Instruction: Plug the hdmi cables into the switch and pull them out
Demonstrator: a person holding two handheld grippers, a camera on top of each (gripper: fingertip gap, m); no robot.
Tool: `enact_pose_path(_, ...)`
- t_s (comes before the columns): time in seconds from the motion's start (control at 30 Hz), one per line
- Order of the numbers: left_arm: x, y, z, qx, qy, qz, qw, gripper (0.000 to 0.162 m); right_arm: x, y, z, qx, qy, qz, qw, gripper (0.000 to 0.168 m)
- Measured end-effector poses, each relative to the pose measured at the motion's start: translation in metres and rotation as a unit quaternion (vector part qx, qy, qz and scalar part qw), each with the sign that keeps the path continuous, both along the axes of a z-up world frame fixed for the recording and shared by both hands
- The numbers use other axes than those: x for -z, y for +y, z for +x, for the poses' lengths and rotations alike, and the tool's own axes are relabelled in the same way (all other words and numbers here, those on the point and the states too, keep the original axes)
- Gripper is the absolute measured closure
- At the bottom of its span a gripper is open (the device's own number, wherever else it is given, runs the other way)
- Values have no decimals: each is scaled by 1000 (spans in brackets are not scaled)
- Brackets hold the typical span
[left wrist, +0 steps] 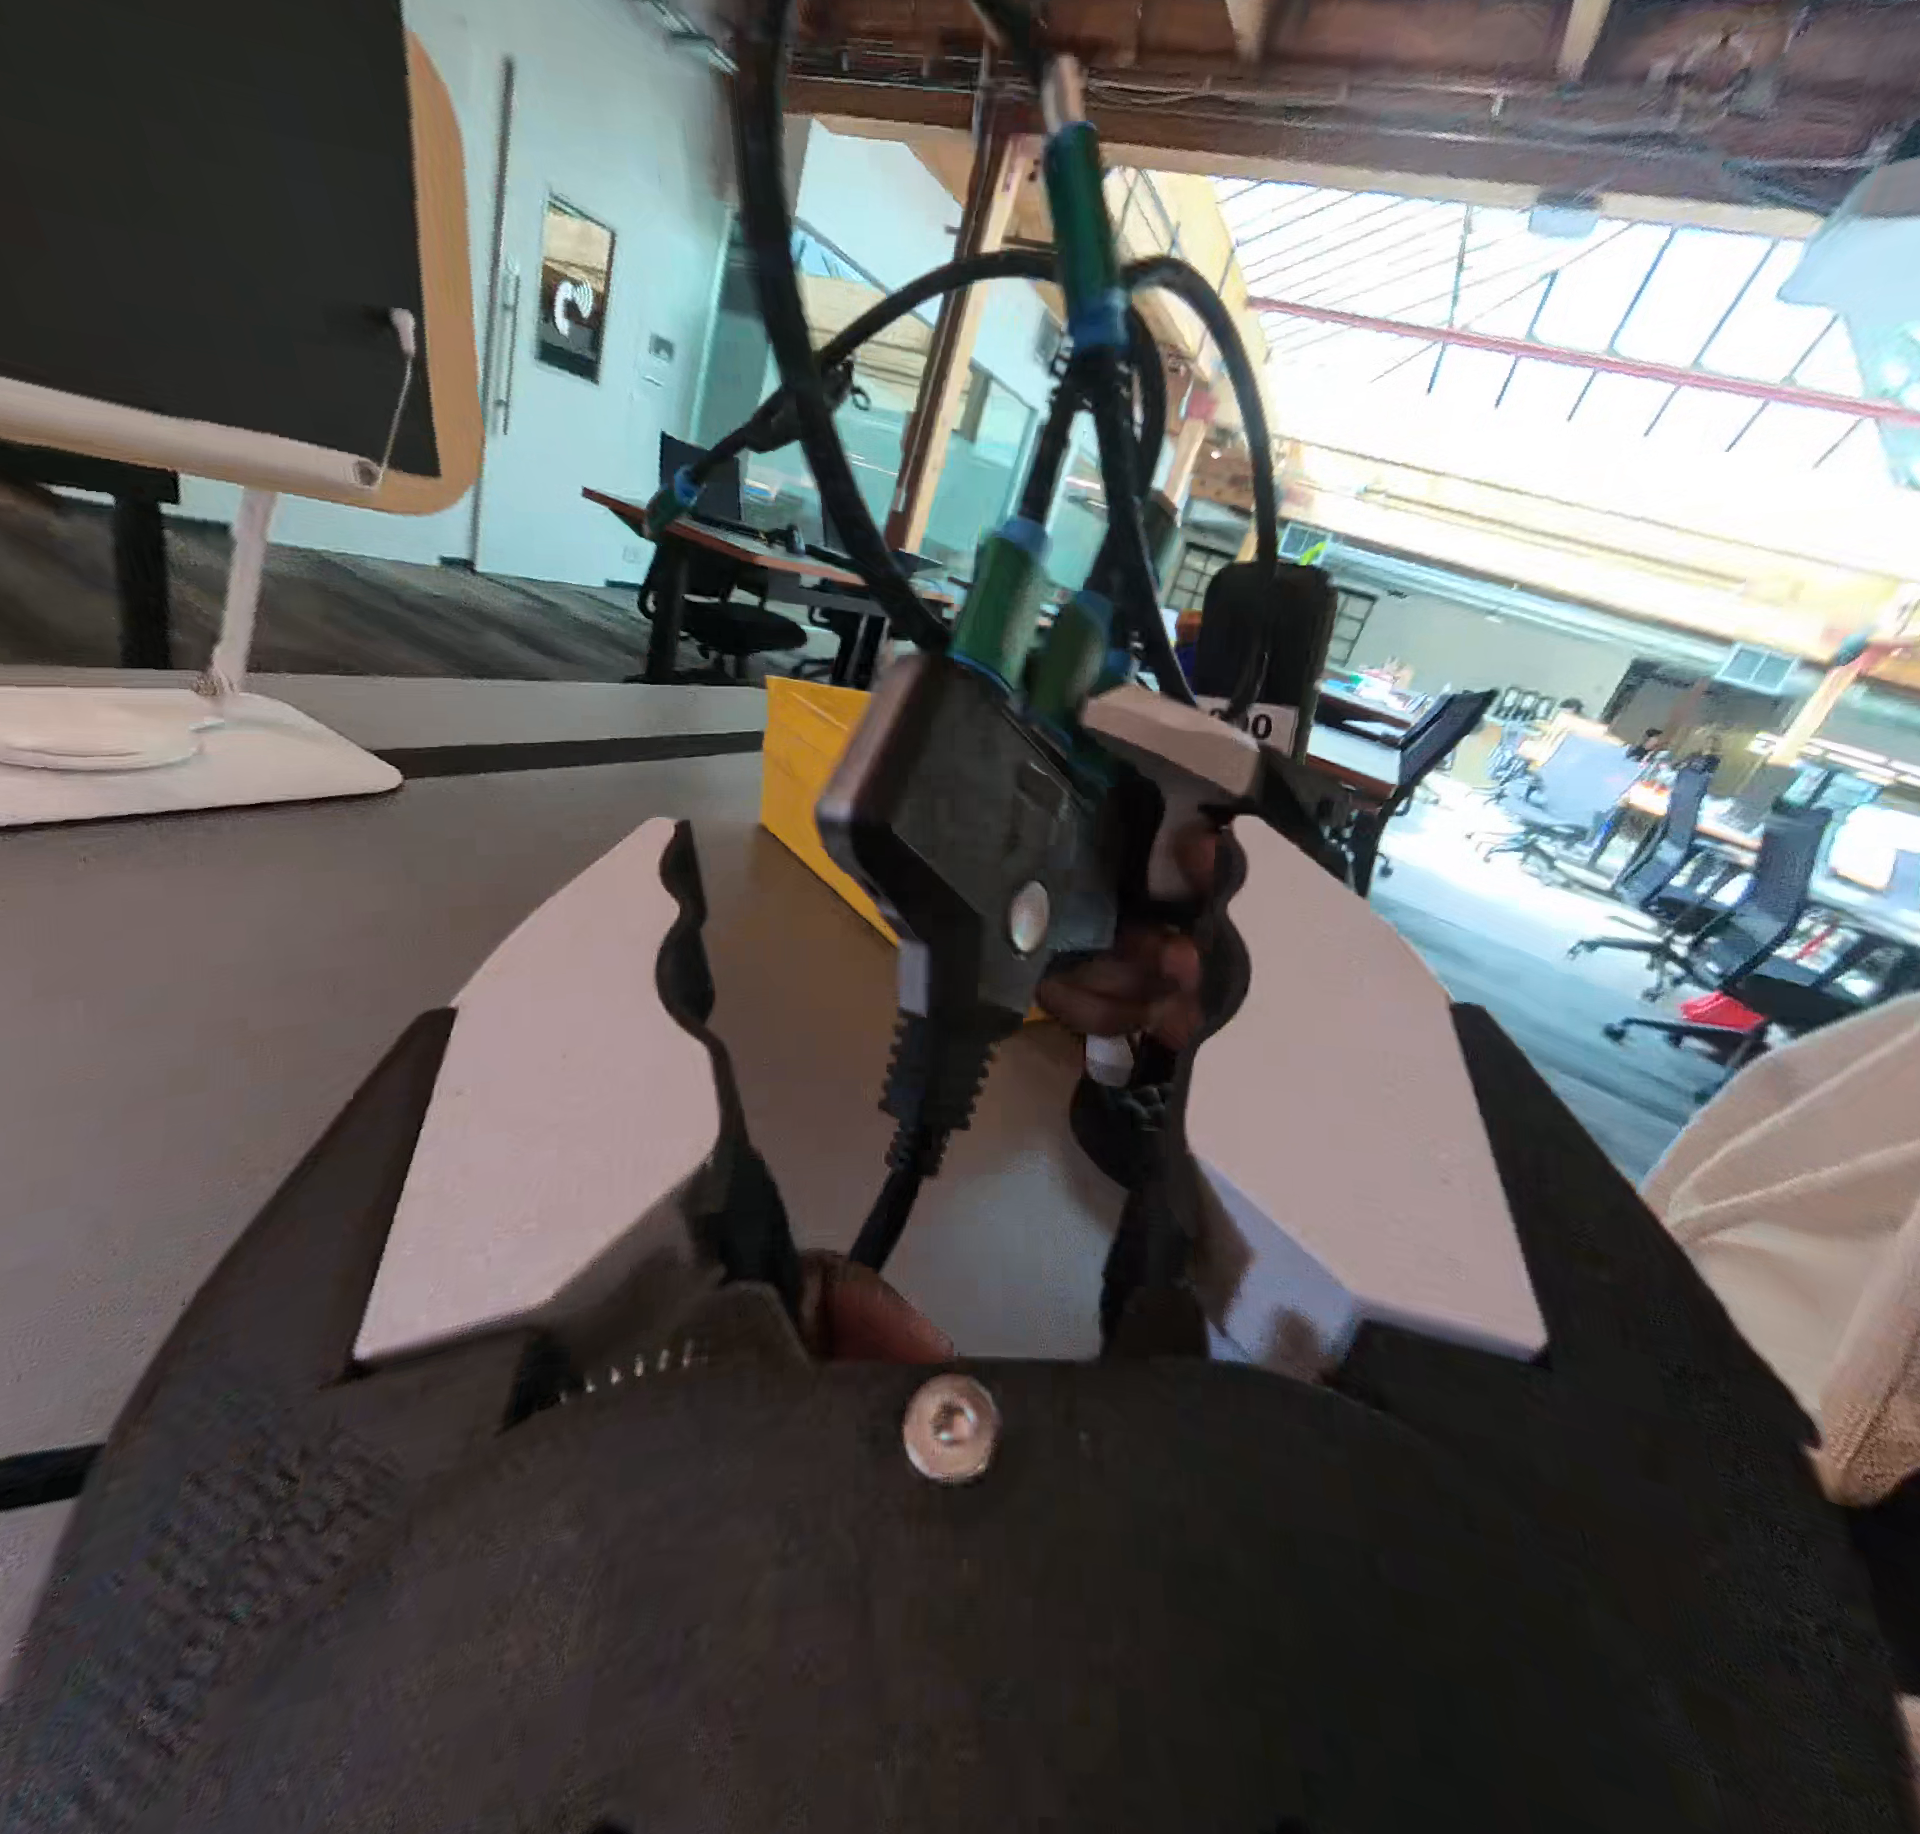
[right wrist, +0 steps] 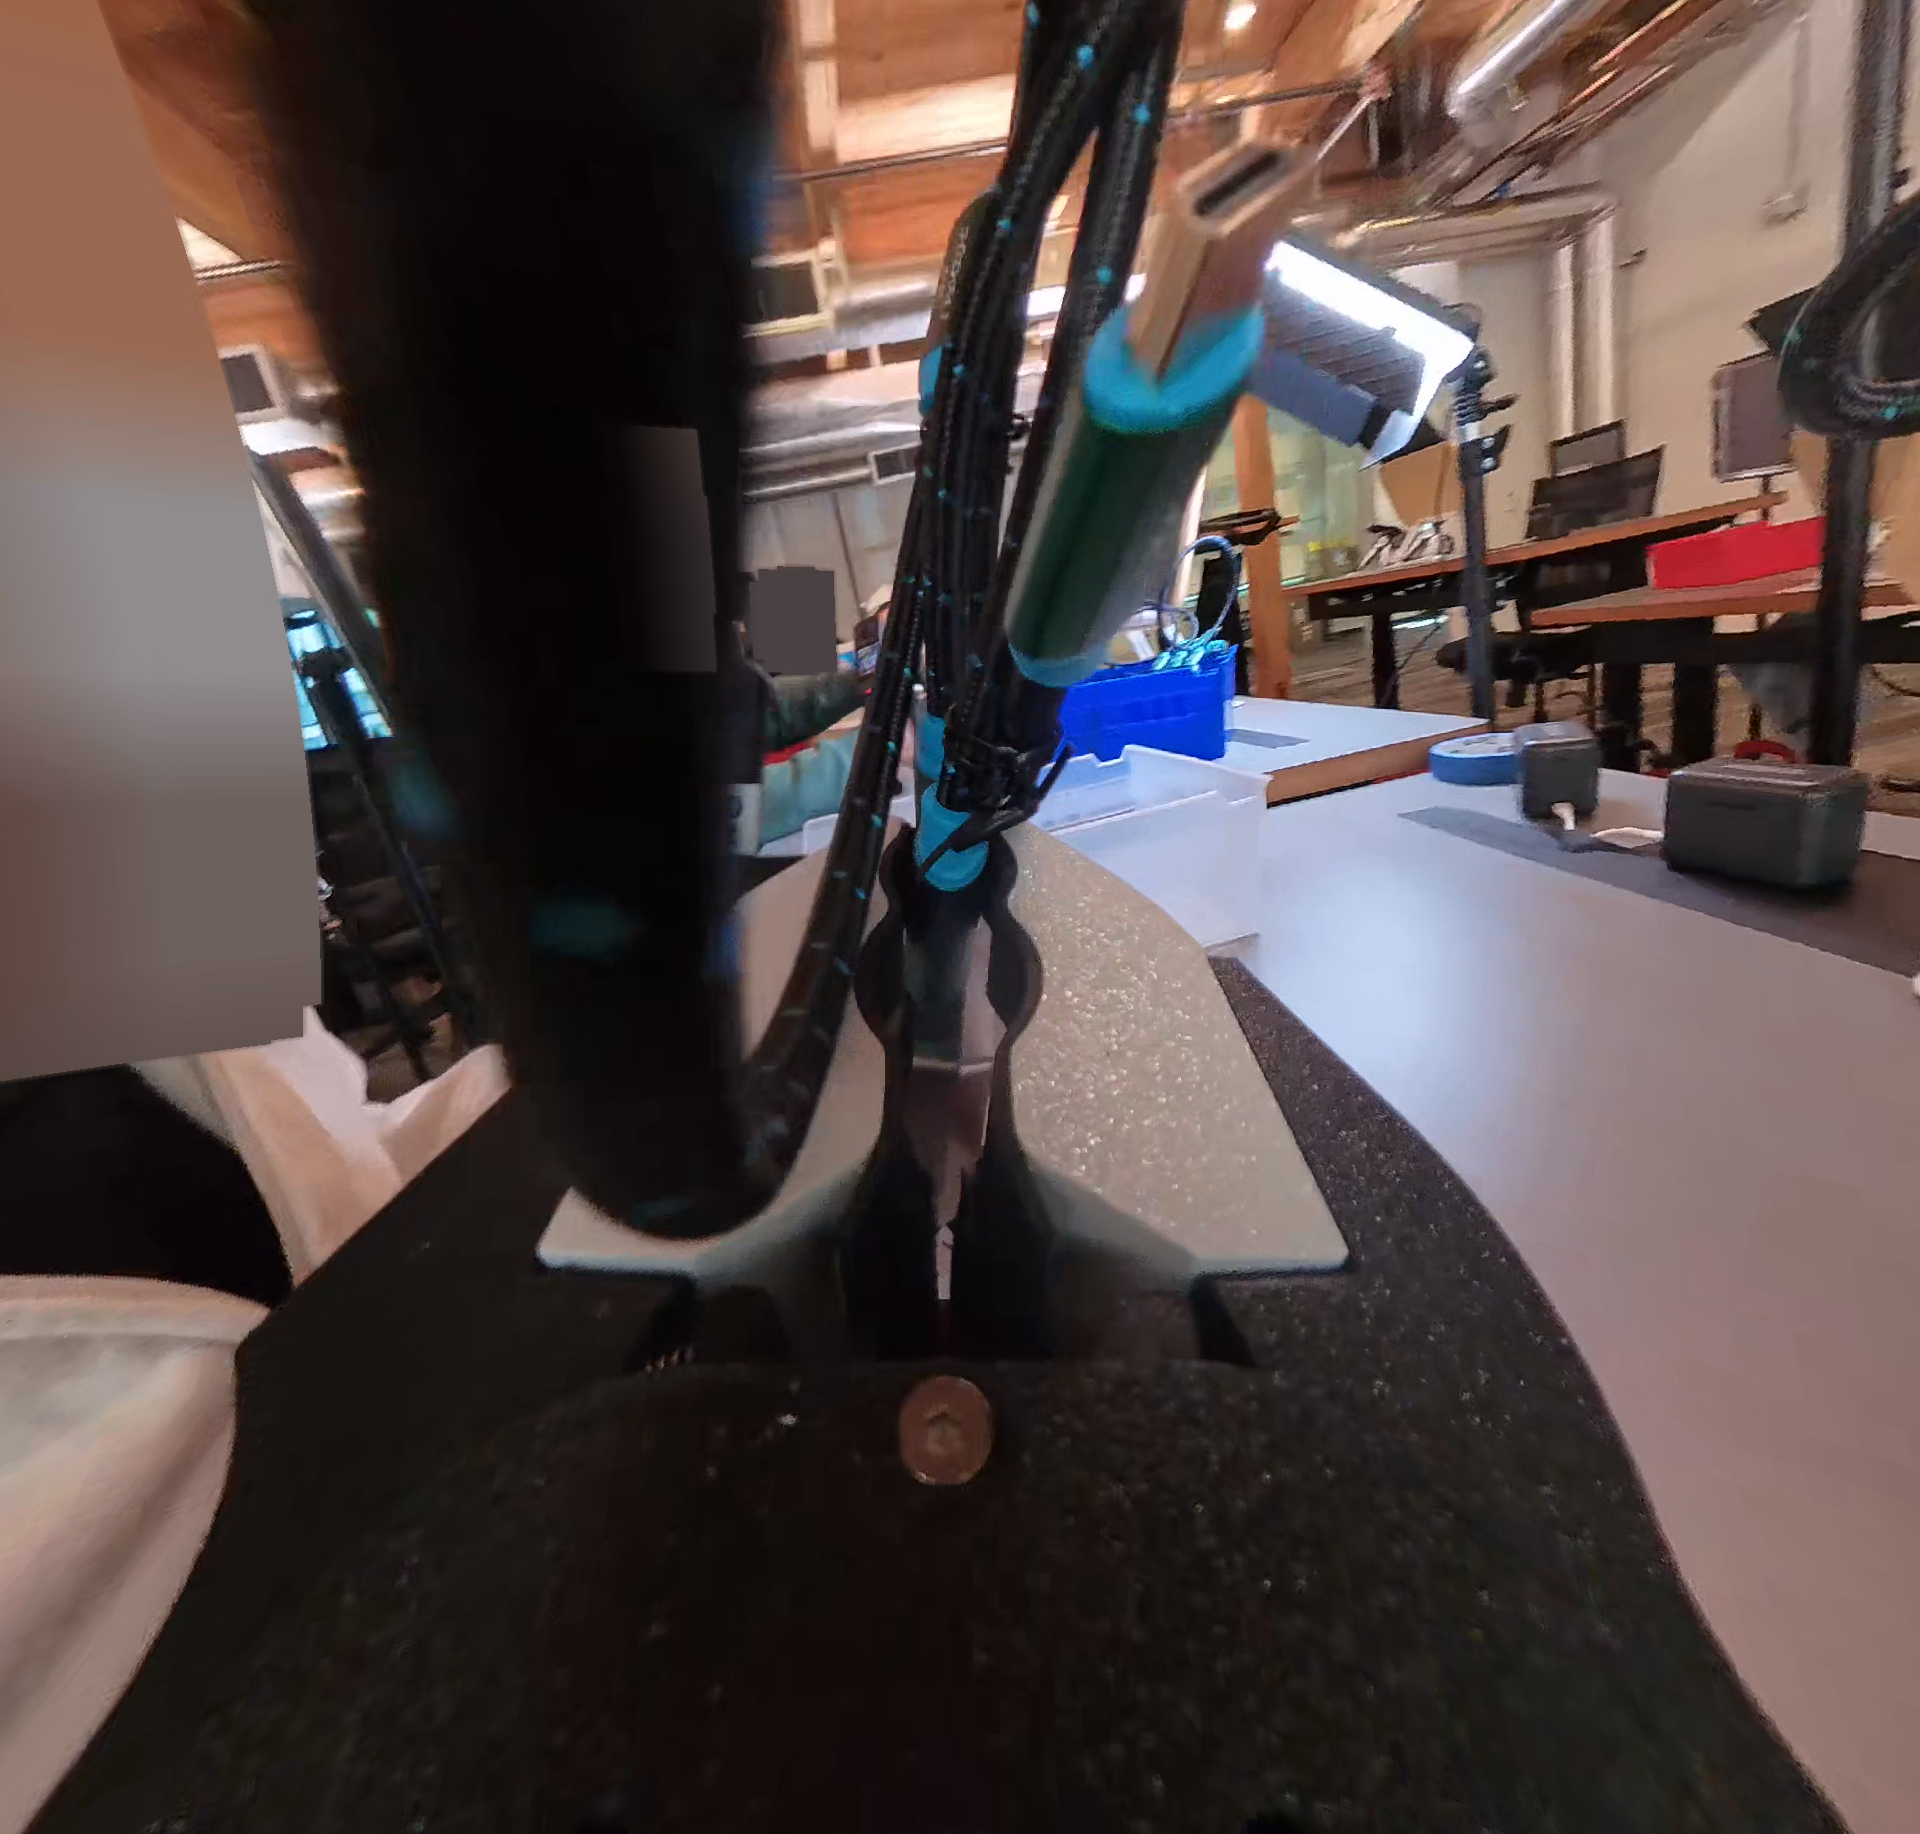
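Left wrist view: the left gripper (left wrist: 956,953) stands spread wide above the dark tabletop (left wrist: 260,953), nothing pinched. Between its fingers hangs the black box-shaped HDMI switch (left wrist: 966,818), two green-sleeved plugs (left wrist: 1003,589) seated in its top.

Right wrist view: the right gripper (right wrist: 951,911) is pressed together, pinching a black braided cable (right wrist: 951,849); its loose green-sleeved, metal-tipped plug (right wrist: 1132,496) points upward.

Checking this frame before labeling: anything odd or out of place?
Yes. The switch hangs tilted in mid-air above the table, not resting on it, cables looped overhead. One green plug points up, unplugged, metal tip bare. The right hand-held gripper is shut on a cable.
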State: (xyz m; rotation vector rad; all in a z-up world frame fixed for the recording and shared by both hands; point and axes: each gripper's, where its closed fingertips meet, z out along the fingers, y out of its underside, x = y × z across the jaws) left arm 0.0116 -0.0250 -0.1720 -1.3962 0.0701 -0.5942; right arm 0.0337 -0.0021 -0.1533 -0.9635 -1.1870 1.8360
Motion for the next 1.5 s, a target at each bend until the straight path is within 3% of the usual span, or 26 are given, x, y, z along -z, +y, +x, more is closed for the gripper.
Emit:
enact_pose_path(0.1, -1, 5, -9, -2, 6, -5, 1000, 68, 5, -9, -2, -13, -7, 13, 1000, 158)
enact_pose_path(0.2, 14, 10, 18, 72, 24, -51, 996, 71, 7, -18, -4, -38, -7, 15, 999, 157)
enact_pose_path(0.27, 23, 14, 30, 93, 29, -61, 993, 86, 10, -23, -6, -44, -11, 28, 999, 155)
enact_pose_path(0.3, 23, 17, 26, 79, 25, -43, 996, 105, 10, -24, -5, -44, -10, 34, 998, 157)
enact_pose_path(0.43, 26, 13, 28, 116, -19, -46, 992, 123, 14, -18, -3, -28, -26, 40, 998, 154)
enact_pose_path(0.53, 28, 11, 22, 111, -31, -37, 993, 125, 10, -5, 5, 16, -4, 37, 999, 142)
enact_pose_path(0.77, 40, 8, 25, 157, -67, -47, 984, 129, 27, -3, 4, 26, -38, 56, 997, 156)
enact_pose_path(1.17, 38, -6, 43, 234, -118, -30, 965, 136, 13, -13, 9, -50, 15, -74, 996, 157)
enact_pose_path(1.27, 39, -6, 44, 233, -104, -35, 966, 138, 14, -9, 8, -27, 14, -82, 996, 157)
enact_pose_path(1.5, 39, -3, 43, 251, -160, -53, 953, 139, 12, 0, 4, 10, 40, -137, 990, 158)
